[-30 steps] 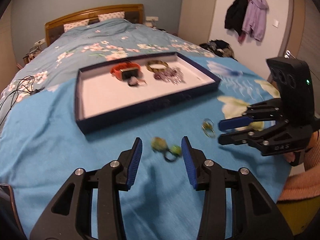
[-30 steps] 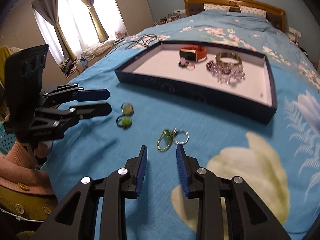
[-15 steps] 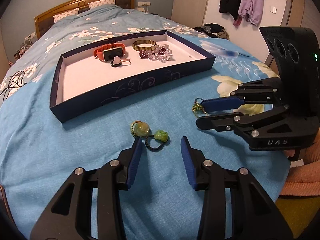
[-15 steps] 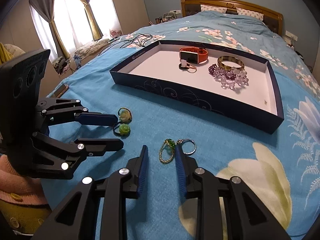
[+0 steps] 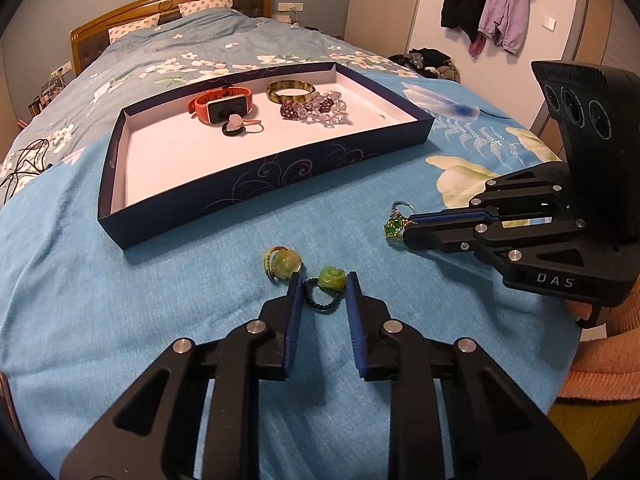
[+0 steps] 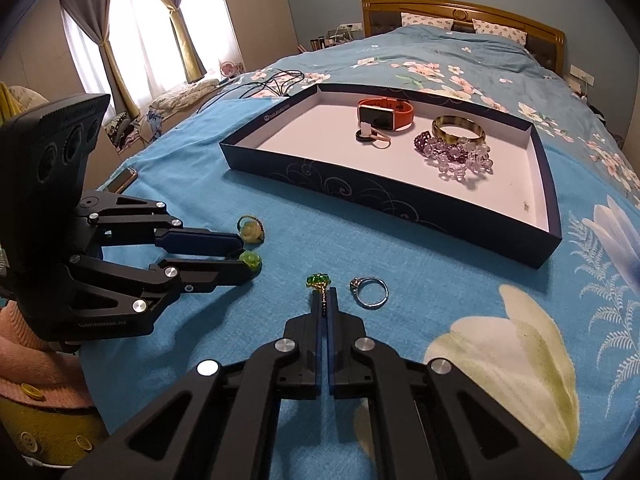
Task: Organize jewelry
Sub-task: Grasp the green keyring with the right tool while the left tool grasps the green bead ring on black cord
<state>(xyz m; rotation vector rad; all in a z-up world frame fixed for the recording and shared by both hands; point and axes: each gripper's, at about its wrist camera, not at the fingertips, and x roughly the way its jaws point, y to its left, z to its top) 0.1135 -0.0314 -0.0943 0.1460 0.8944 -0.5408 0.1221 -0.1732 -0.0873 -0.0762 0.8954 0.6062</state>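
Observation:
On the blue bedspread, a green rose ring (image 5: 332,278) with a black band lies between the closing jaws of my left gripper (image 5: 323,286); thin gaps still show beside its pads. A pale green bead ring (image 5: 283,262) rests just left of the left finger. My right gripper (image 6: 325,293) is shut on the gold band of a green-stone ring (image 6: 318,280), which lies on the cover. A silver ring (image 6: 370,292) lies just right of it. Further back stands the dark blue tray (image 5: 240,184) (image 6: 380,196), holding an orange watch (image 5: 220,104), a bangle (image 5: 290,90), bead bracelets (image 5: 316,108) and a small ring.
A person's pink sleeve (image 5: 600,360) is at the right gripper's handle. Cables (image 6: 272,80) lie on the bed left of the tray, and a phone-like object (image 6: 124,178) sits at the bed's left edge. Coats (image 5: 492,4) hang on the far wall.
My left gripper came forward and down over the rose ring and its jaws narrowed around it. The right jaws closed fully onto the green-stone ring's band.

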